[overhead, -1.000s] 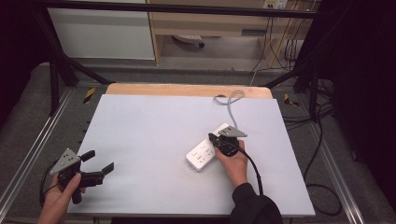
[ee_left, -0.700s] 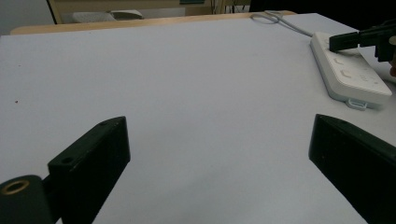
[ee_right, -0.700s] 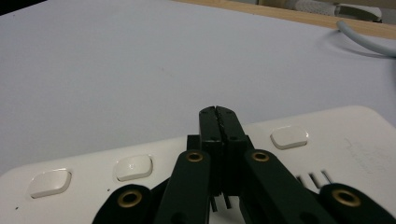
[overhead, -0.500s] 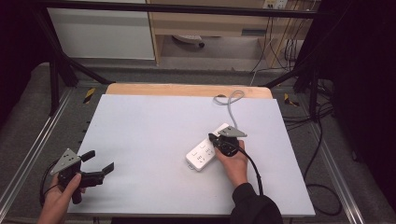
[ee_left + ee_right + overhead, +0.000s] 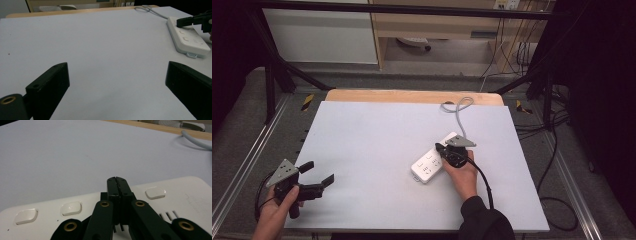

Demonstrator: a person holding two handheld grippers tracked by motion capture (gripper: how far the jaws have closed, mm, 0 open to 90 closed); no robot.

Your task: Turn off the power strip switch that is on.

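Over on the right half of the white table (image 5: 362,140), the right gripper (image 5: 441,148) sits pressed together atop the power strip (image 5: 428,165), its grey cord (image 5: 458,112) looping behind, while the left gripper (image 5: 319,174) hovers spread wide near the front-left corner, well apart.

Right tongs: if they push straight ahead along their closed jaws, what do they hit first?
Probably the power strip: the shut right tongs sit low over its top by the row of switches. Whether they touch it already is unclear; beyond lies bare table.

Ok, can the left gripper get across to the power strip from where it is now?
Probably yes. Bare table lies between the open left gripper and the power strip; only the shut right gripper sits over the strip's far part.
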